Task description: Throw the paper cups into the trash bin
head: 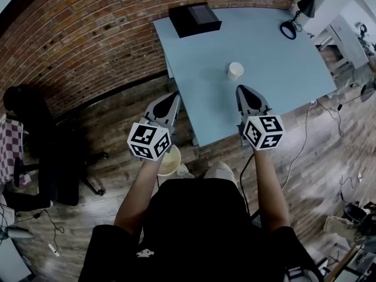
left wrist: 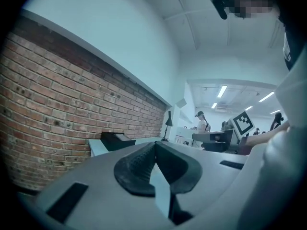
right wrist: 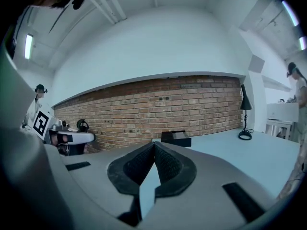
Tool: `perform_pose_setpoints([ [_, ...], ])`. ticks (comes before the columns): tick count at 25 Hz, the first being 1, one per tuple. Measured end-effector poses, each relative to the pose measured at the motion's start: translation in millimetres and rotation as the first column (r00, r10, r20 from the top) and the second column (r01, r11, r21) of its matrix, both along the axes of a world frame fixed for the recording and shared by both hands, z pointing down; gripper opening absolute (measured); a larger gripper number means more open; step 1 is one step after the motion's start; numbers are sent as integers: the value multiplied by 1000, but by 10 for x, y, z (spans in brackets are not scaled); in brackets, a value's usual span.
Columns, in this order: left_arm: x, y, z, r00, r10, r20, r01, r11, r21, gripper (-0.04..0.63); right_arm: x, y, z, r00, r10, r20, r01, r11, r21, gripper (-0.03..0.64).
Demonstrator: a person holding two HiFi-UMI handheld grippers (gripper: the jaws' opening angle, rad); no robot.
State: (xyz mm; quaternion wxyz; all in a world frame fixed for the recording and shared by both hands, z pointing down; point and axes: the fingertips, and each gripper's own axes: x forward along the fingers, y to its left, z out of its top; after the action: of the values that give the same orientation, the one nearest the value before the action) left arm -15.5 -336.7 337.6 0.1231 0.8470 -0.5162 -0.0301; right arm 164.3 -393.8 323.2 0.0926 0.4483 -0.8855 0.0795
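Left hand-held gripper (head: 174,94) closed, empty | right hand-held gripper (head: 242,89) closed, empty, over table (head: 205,131) edge | paper cup (head: 235,70) ahead

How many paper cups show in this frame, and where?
1. A white paper cup stands upright on the light blue table, just beyond the right gripper. Neither gripper view shows one; others may be hidden out of sight.
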Motion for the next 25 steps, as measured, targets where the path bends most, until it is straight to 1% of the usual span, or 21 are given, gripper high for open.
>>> perform_pose_setpoints([
  [5,-57,-99,49,999,-36,16,36,999,-9,9,142,-249,176,999,8,-37,-9,999,-44,5],
  [9,-11,-201,17,998,-61,7,61,998,-10,9,274,-472,311,998,-6,-58,1,997,-77,5],
  [13,66,-287,3,995,-97,20,97,995,-12,9,328,-690,461,994,-64,-91,54,993,-109,5],
  [16,67,-333,-2,990,-141,22,141,990,-24,9,348,-890,600,981,-121,-154,100,985,-137,5],
  [18,55,-349,8,984,-176,27,177,984,-33,9,374,-1027,712,966,-157,-207,126,980,-154,5],
  [20,68,-365,24,977,-212,22,212,976,-41,9,419,-1158,840,943,-198,-267,156,973,-170,5],
  [23,89,-374,57,966,-259,11,259,964,-58,9,448,-1326,1059,893,-269,-360,205,957,-207,8],
  [25,103,-369,80,958,-287,18,287,955,-68,9,444,-1420,1211,851,-322,-416,240,941,-237,34],
])
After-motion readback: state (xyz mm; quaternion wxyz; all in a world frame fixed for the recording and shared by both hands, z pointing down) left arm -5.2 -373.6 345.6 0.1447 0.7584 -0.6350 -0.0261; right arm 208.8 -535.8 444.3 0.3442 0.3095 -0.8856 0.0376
